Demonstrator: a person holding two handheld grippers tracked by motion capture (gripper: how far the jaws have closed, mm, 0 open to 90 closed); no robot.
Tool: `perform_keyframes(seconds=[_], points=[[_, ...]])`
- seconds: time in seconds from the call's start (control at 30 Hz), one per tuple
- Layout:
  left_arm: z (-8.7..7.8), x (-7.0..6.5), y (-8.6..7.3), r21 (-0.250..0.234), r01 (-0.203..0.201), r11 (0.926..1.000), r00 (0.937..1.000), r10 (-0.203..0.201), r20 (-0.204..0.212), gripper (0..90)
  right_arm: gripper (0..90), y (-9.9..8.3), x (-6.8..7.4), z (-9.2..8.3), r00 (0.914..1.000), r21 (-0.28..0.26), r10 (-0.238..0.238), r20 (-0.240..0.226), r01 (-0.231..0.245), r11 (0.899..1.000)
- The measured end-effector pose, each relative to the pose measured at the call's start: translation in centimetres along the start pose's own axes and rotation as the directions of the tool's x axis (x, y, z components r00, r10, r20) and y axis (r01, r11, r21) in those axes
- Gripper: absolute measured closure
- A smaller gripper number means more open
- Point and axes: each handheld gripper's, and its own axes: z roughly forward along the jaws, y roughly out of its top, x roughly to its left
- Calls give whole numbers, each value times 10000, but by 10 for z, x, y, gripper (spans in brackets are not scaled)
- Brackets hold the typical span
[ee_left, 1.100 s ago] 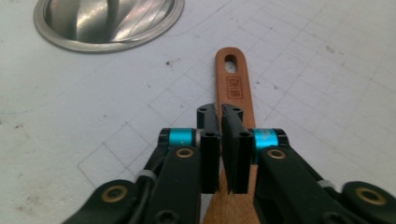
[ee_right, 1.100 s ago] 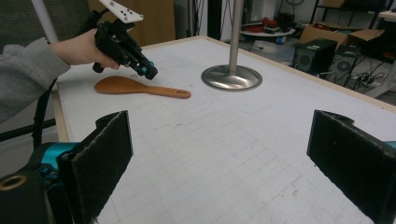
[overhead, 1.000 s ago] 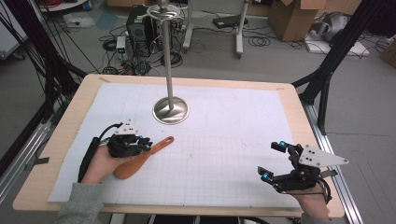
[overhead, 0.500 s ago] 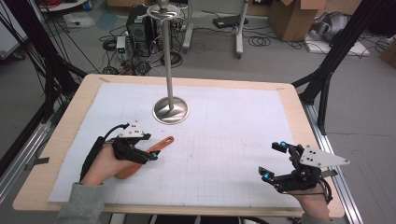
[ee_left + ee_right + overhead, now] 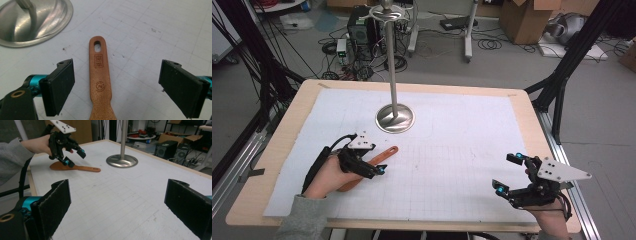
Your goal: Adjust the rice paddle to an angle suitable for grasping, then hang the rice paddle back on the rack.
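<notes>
Both grippers' jaws gape over the white gridded mat (image 5: 452,165), cables (image 5: 337,45) littering the floor beyond.

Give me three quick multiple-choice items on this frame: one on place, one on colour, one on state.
1. The wooden spatula lies:
A. under the left gripper
B. beside the right gripper
C. on the metal stand base

2. The spatula's colour:
A. black
B. reddish brown
C. white

3. The left gripper's jaws:
A. shut on the handle
B. open, either side of the handle
C. shut on nothing

Key: 1 A, the high view puts the spatula beneath that gripper, on the white mat. 2 B, the left gripper view shows reddish-brown wood. 3 B, that view shows both pads apart, clear of the handle.
</notes>
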Motion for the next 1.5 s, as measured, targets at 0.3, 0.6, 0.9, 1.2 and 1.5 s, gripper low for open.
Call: perform_keyframes(seconds=[0.3,0.6,0.9,1.2,1.5], points=[[3,3,-3,292,183,9994,9998,-185,76,174,56,-1,-1,3,10000,103,-61,-11,61,9999],[9,7,-6,630,197,9978,9998,-197,-7,197,56,0,2,-2,10000,-11,-50,30,50,10000],[12,12,-7,912,391,9951,9987,-360,-349,263,56,-3,2,-7,9999,12,-3,103,3,10000],[14,14,-9,1210,603,9908,9979,-570,-303,370,56,-4,1,-8,9999,37,-2,140,1,10000],[12,15,-8,1316,795,9881,9958,-728,-551,478,56,-4,2,-8,10000,2,60,-10,-60,10000]])
